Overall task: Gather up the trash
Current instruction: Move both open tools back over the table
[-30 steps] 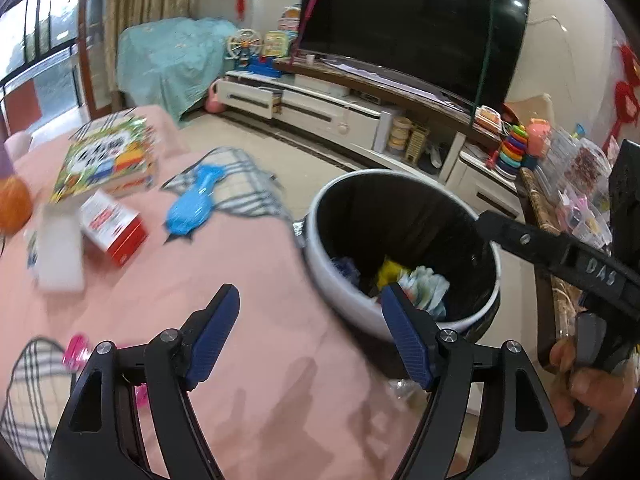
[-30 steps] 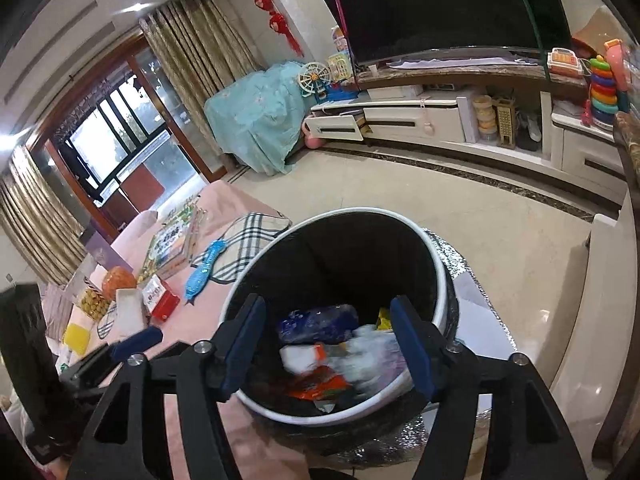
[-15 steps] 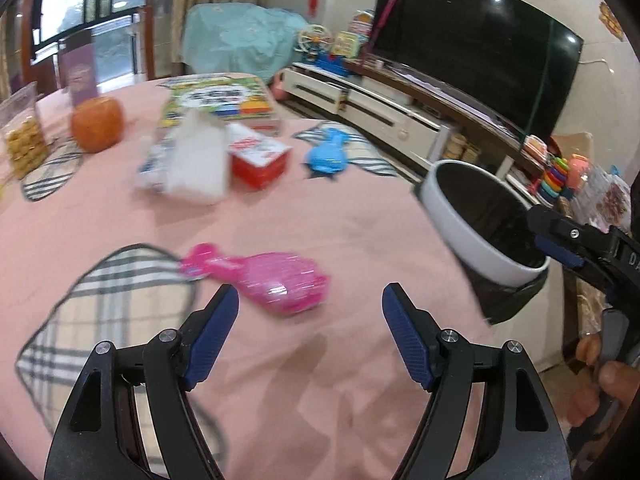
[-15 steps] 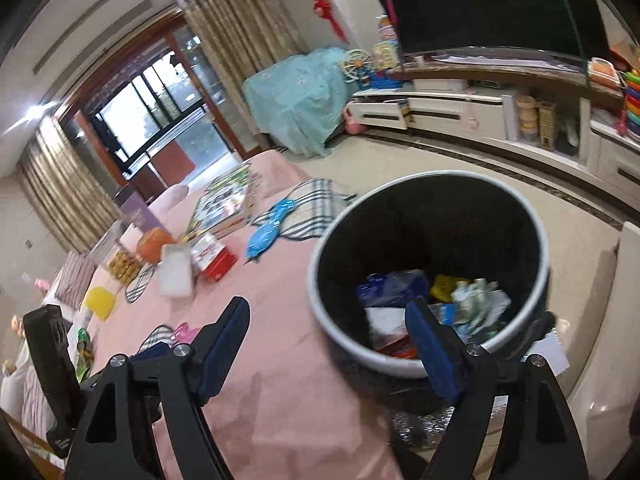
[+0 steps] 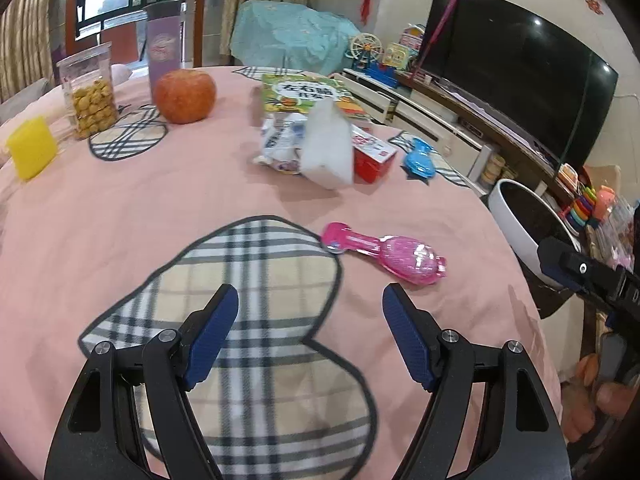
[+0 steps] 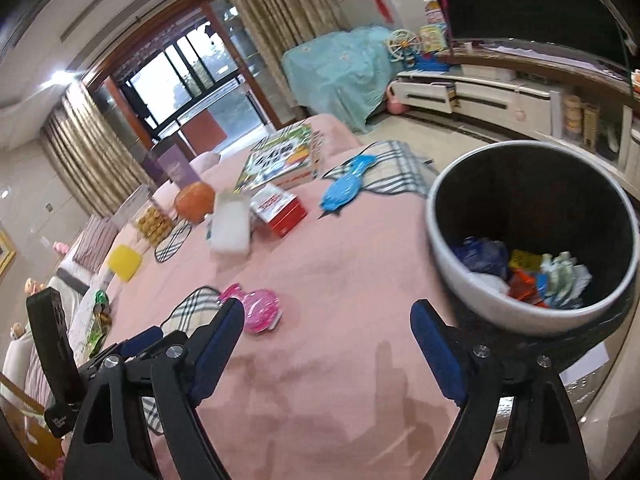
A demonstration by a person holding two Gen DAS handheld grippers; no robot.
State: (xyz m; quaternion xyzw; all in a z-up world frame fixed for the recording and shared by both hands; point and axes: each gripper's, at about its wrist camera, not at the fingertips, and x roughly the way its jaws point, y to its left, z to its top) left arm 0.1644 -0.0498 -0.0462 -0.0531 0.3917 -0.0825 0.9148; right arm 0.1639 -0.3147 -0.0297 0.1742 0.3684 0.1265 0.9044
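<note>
The trash bin [image 6: 452, 280] is white outside and black inside, stands at the table's edge, and holds several crumpled wrappers [image 6: 532, 276]. My right gripper [image 6: 326, 320] hovers over the pink tablecloth just left of the bin; its jaws are opening with nothing between them. My left gripper [image 5: 309, 300] stands open and empty above a checked heart-shaped mat [image 5: 256, 280]. Further off on the table lies a white printed packet [image 5: 278, 146] beside a blurred white block [image 5: 328, 152]. The bin [image 5: 516, 232] also shows at the right of the left wrist view.
A pink hairbrush [image 5: 384, 254] lies just beyond the left gripper. Further back are a red box [image 5: 372, 158], a blue brush [image 5: 418, 160], a picture book [image 5: 308, 94], an orange fruit [image 5: 184, 96], a snack jar [image 5: 90, 96] and a yellow sponge [image 5: 30, 152].
Both grippers have moved off the bin and out over the table. The left view swung from the bin to the checked mat and pink brush. The right jaws have spread wider.
</note>
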